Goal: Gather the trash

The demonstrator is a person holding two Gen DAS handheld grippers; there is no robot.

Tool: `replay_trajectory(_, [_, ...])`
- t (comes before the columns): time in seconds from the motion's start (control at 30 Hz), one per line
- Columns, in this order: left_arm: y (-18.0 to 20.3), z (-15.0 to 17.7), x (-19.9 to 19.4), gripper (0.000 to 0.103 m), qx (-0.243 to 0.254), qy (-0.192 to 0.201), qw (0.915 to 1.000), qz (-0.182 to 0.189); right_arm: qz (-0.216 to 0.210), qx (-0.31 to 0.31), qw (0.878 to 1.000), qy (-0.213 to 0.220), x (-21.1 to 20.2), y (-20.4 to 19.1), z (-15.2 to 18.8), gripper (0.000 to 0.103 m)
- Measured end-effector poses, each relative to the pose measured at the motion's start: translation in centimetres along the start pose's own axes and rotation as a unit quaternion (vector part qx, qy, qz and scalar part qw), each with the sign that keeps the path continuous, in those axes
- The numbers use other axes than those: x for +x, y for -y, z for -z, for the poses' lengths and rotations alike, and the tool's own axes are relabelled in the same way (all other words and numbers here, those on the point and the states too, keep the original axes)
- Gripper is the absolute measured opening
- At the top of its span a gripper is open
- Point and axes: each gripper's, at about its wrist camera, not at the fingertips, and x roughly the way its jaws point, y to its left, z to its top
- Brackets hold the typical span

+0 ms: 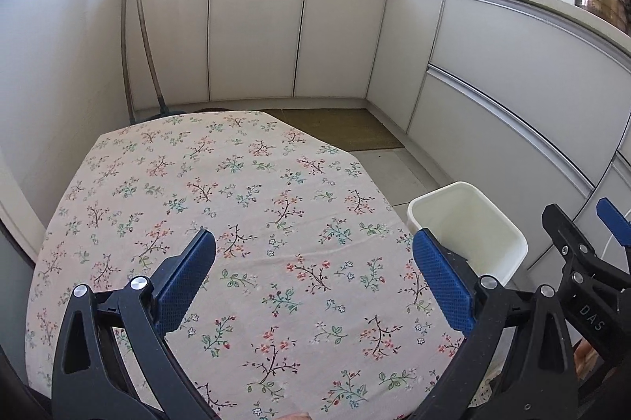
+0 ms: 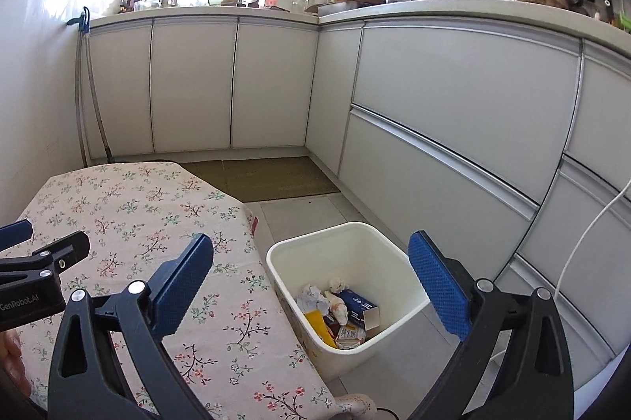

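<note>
Both tools, left and right, are hovering wide and empty, so swinging carelessly risks toppling the bin of trash.

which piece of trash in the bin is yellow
The flat yellow packet at the near-left of the white plastic bin; the other pieces are white crumpled paper or blue and brown cartons.

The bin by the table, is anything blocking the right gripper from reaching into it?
Nothing visible does. The bin stands open-topped on the floor with trash at its bottom, and the right gripper hangs open above it.
</note>
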Motion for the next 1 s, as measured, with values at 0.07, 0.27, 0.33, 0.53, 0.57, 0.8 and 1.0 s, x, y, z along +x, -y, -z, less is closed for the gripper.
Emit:
replay_trajectory(0.07, [-0.2,0.1,0.0,0.096,0.0,-0.002,1.0,0.0,0.0,-0.004,1.0,-0.001,0.1,-0.5,0.0,0.096])
replay_trajectory(0.27, [-0.7,0.2,0.2,0.096,-0.008,-0.008,0.9999,-0.006,-0.005,-0.012,1.0,0.004,0.0,-1.1,0.0,0.096])
replay_trajectory(0.33, [-1.0,0.1,0.2,0.096,-0.015,-0.01,0.9998,-0.009,-0.008,-0.013,1.0,0.004,0.0,-1.2,0.1,0.096])
replay_trajectory(0.53, [-1.1,0.3,0.5,0.096,-0.016,-0.019,0.9996,-0.009,-0.017,-0.01,1.0,-0.001,0.3,-1.0,0.0,0.096])
replay_trajectory(0.57, [-1.1,0.3,0.5,0.096,-0.015,-0.02,0.9996,-0.01,-0.018,-0.009,1.0,-0.002,0.3,-1.0,-0.1,0.096])
replay_trajectory(0.8, [-1.0,0.4,0.7,0.096,-0.013,-0.022,0.9996,-0.011,-0.024,-0.007,1.0,-0.012,0.7,-0.8,0.0,0.096])
replay_trajectory(1.0, [-1.1,0.4,0.8,0.096,-0.014,-0.024,0.9996,-0.011,-0.029,-0.008,0.999,-0.02,1.1,-0.8,0.1,0.096])
